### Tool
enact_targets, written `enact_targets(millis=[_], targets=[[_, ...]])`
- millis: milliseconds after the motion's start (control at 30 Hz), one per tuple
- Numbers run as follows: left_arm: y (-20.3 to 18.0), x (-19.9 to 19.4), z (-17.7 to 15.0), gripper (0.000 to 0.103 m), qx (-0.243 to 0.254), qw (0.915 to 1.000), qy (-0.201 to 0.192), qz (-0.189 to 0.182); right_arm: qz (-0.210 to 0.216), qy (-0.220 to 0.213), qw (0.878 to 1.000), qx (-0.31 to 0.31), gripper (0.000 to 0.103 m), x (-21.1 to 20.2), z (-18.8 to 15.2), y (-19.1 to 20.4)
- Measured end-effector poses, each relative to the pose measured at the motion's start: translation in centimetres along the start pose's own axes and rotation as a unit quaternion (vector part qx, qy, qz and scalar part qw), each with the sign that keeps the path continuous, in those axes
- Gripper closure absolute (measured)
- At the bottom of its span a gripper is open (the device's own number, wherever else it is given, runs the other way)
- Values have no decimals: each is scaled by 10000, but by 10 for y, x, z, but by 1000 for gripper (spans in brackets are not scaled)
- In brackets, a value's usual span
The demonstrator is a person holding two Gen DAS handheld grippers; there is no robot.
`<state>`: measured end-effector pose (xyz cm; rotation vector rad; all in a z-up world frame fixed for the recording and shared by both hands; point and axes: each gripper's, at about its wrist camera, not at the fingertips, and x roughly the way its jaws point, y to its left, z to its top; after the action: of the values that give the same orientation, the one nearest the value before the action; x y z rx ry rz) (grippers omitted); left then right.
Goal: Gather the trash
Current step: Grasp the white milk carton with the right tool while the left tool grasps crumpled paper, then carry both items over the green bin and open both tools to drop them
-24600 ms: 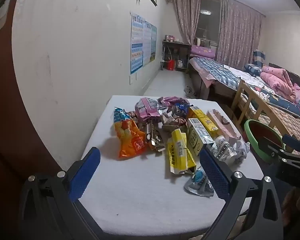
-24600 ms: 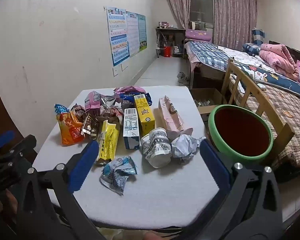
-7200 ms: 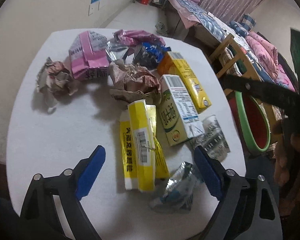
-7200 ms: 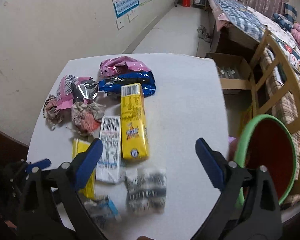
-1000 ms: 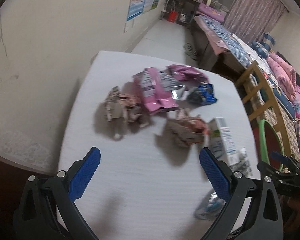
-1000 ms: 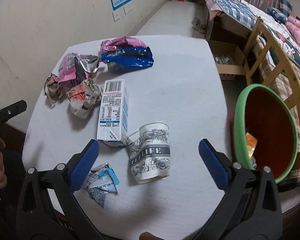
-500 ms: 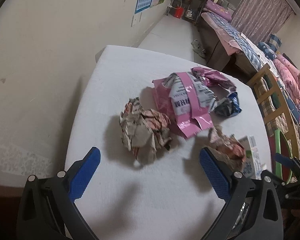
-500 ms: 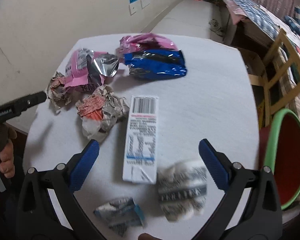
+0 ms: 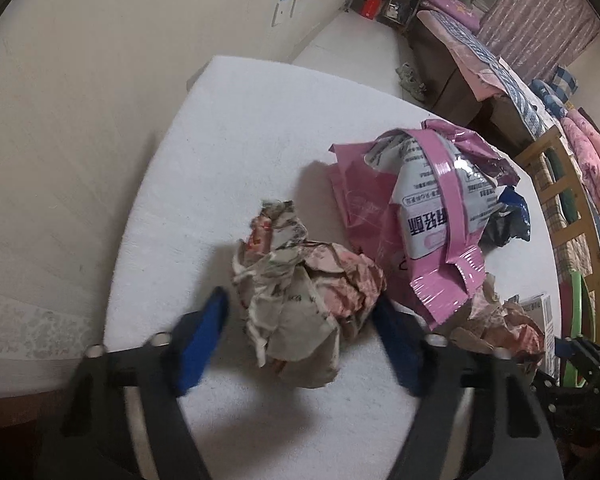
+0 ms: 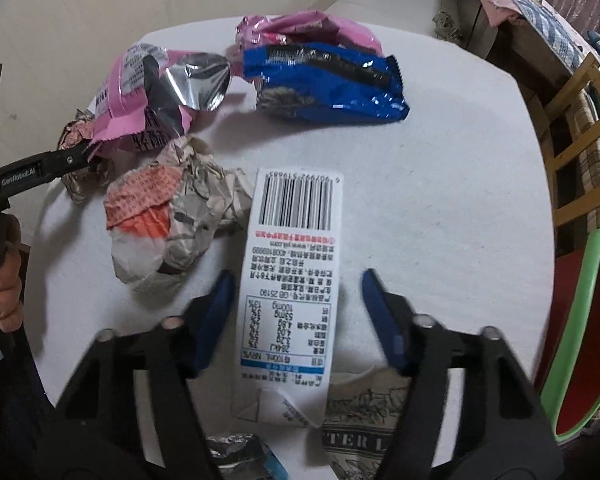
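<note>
Since half a second ago I have brought both grippers down: my left gripper now straddles the crumpled paper wad, fingers spread and blurred, with no grip I can see, while my right gripper brackets the white carton, its fingers apart either side. The paper cup and a foil scrap are cut off behind the right gripper's frame. The rest of the trash, the pink bag and blue wrapper, lies on the white table, with the green bin at its right edge and a bed beyond.
</note>
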<state>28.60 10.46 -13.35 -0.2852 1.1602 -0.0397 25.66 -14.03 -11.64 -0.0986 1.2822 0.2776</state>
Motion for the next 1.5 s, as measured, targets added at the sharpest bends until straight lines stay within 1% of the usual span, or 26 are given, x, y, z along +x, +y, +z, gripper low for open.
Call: enact_targets(millis=[33, 67, 167, 433, 667, 800, 1100, 1300, 1500], targets=[[2, 2, 0, 49, -21, 10000, 16, -20, 24, 28, 10000, 5, 62, 2, -1, 0], [3, 2, -1, 52, -23, 10000, 12, -42, 37, 36, 10000, 11, 65, 3, -1, 1], [4, -1, -3, 58, -38, 10000, 1, -89, 21, -4, 10000, -24, 65, 0, -1, 4], [1, -36, -12, 59, 21, 9997, -241, 38, -22, -283, 9996, 25, 65, -30, -1, 5], [-8, -76, -29, 59, 76, 9991, -406, -3, 16, -530, 9986, 71, 65, -59, -8, 0], [-23, -93, -40, 59, 215, 9988, -427, -96, 73, -696, 9974, 166, 65, -77, -15, -5], [-78, -118, -63, 59, 596, 9968, -445, -303, 96, -1015, 9941, 367, 65, -111, -33, -30], [-126, -120, -69, 59, 956, 9934, -394, -490, 51, -1178, 9911, 626, 65, -125, -48, -64], [-184, -116, -74, 59, 1372, 9872, -340, -742, -62, -1283, 9871, 953, 65, -137, -62, -107]])
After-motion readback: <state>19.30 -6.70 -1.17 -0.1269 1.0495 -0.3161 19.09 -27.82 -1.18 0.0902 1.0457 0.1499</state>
